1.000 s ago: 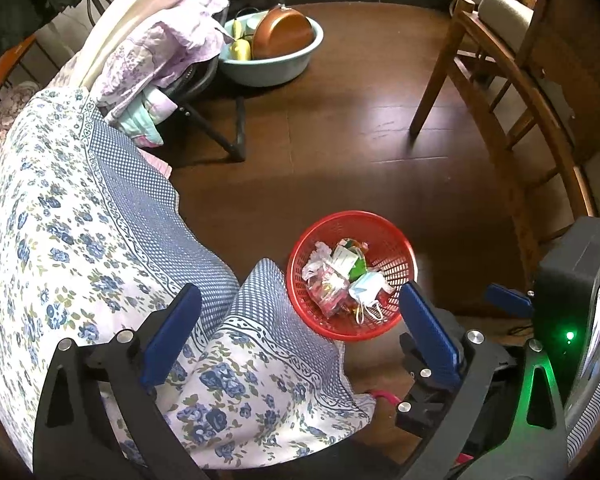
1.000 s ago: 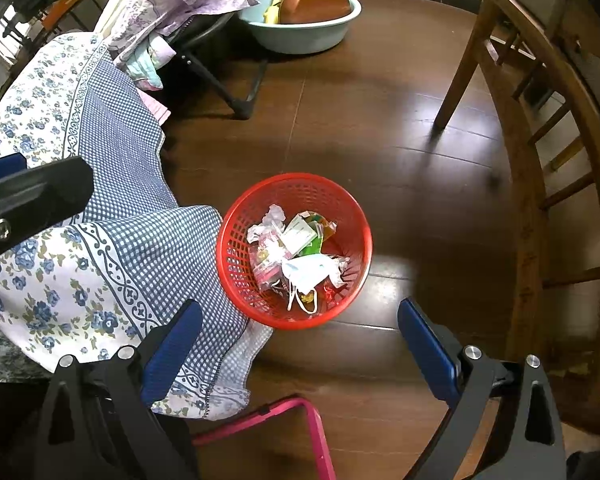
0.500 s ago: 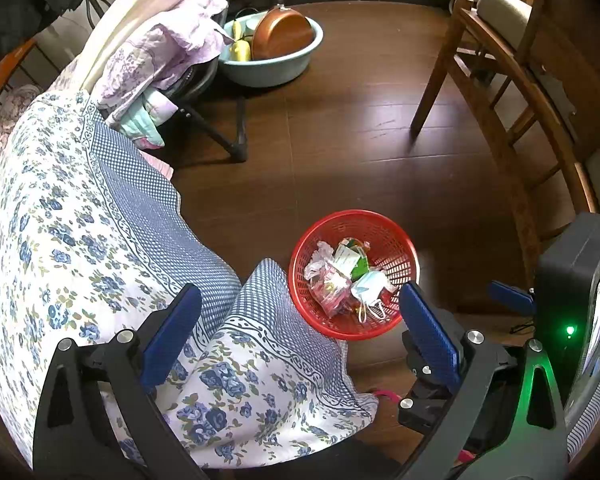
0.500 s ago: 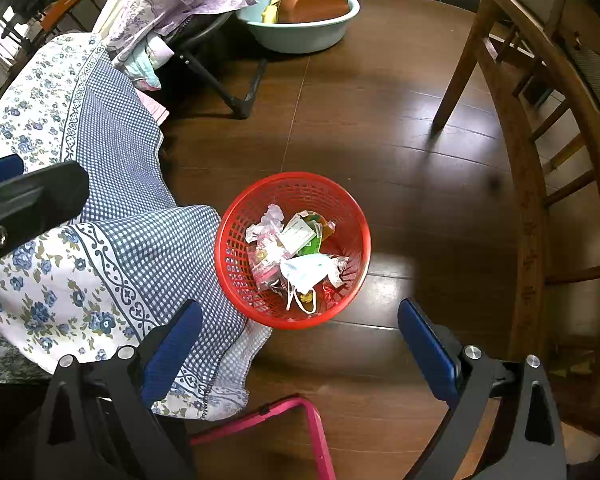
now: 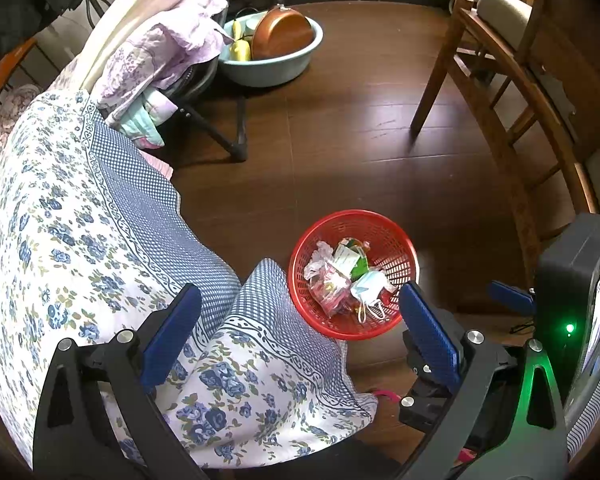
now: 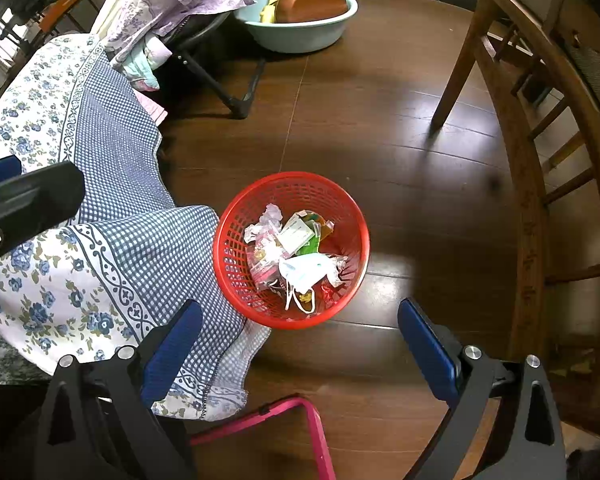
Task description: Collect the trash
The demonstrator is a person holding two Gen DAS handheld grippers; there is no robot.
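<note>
In the left wrist view, the left claw (image 5: 298, 330) hangs with jaws apart and empty above the floral cloth (image 5: 80, 240). The red basket (image 5: 396, 240) sits on the floor beside it, holding a face mask (image 5: 370, 286) and wrappers.

In the right wrist view, the right claw (image 6: 300, 340) is likewise spread and empty, high over the basket, probably because nothing remains to drop.

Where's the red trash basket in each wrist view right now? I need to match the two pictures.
Left wrist: red basket sits lower right of centre on the floor, beside the hanging corner of the floral cloth.
Right wrist: red basket sits at centre, just ahead of the open fingers.
Shared landmark: the pale blue basin holding a copper pan, at the top of both views.
</note>
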